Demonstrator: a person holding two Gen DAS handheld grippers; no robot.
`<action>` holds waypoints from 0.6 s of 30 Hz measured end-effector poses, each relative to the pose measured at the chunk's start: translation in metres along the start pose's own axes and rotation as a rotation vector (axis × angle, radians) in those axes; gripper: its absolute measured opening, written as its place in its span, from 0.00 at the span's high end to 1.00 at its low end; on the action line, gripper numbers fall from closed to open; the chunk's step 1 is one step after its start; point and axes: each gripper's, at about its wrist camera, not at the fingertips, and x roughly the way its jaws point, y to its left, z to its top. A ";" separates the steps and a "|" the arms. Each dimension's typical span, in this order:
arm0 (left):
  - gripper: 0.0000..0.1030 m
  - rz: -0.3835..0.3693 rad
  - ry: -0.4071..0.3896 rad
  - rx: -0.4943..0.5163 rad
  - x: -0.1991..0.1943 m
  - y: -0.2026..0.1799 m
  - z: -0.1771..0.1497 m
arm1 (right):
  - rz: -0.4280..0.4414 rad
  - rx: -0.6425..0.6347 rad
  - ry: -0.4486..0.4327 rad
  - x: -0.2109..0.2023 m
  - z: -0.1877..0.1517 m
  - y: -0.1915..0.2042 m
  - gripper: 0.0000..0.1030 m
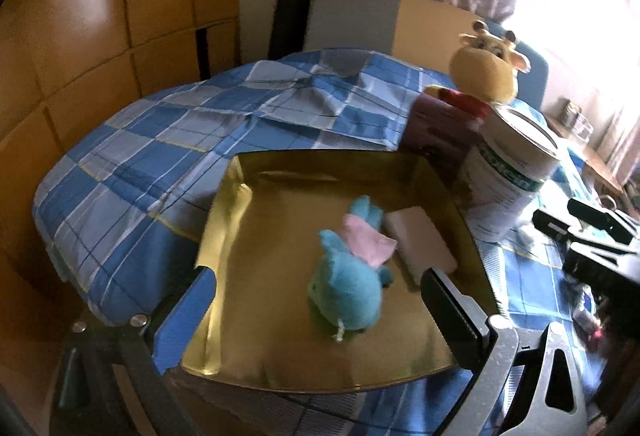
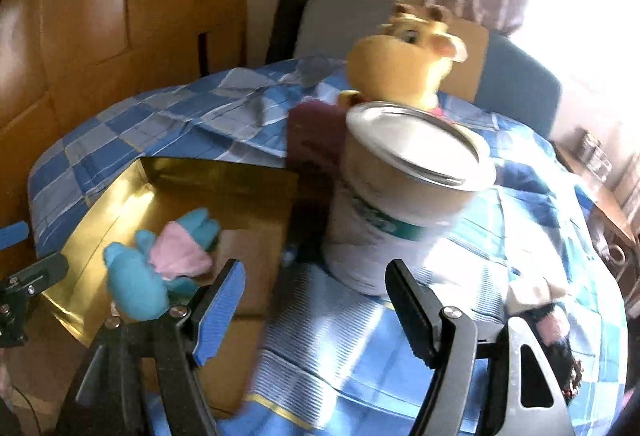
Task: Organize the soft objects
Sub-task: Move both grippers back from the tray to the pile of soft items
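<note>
A shallow gold box [image 1: 320,158] [image 2: 224,172] sits on the blue checked cloth. Inside it lie a blue plush toy [image 1: 348,296] [image 2: 136,282] with a pink patch and a white sponge block [image 1: 420,240]. My left gripper [image 1: 320,316] hovers over the box's near side, open wide, its pads well apart from the plush on either side. My right gripper [image 2: 318,310] is open with nothing between its fingers, just right of the box and facing a tall tin can [image 2: 400,196] [image 1: 508,176]. A yellow plush animal [image 1: 480,72] [image 2: 400,64] with a red scarf sits behind the can.
A maroon carton [image 1: 436,132] [image 2: 312,140] stands between box and can. A small white, pink and dark soft thing [image 2: 548,320] lies on the cloth at the right. A grey chair back [image 1: 352,16] and wooden cupboards stand behind the table.
</note>
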 end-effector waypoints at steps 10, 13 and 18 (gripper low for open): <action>0.00 -0.104 -0.013 0.185 -0.005 -0.062 0.000 | -0.192 0.173 0.027 -0.011 -0.032 -0.118 0.28; 0.00 -0.193 -0.017 0.237 -0.009 -0.084 0.000 | -0.274 0.236 0.047 -0.011 -0.047 -0.159 0.28; 0.00 -0.317 0.011 0.319 -0.006 -0.127 0.000 | -0.386 0.388 0.081 -0.006 -0.081 -0.225 0.28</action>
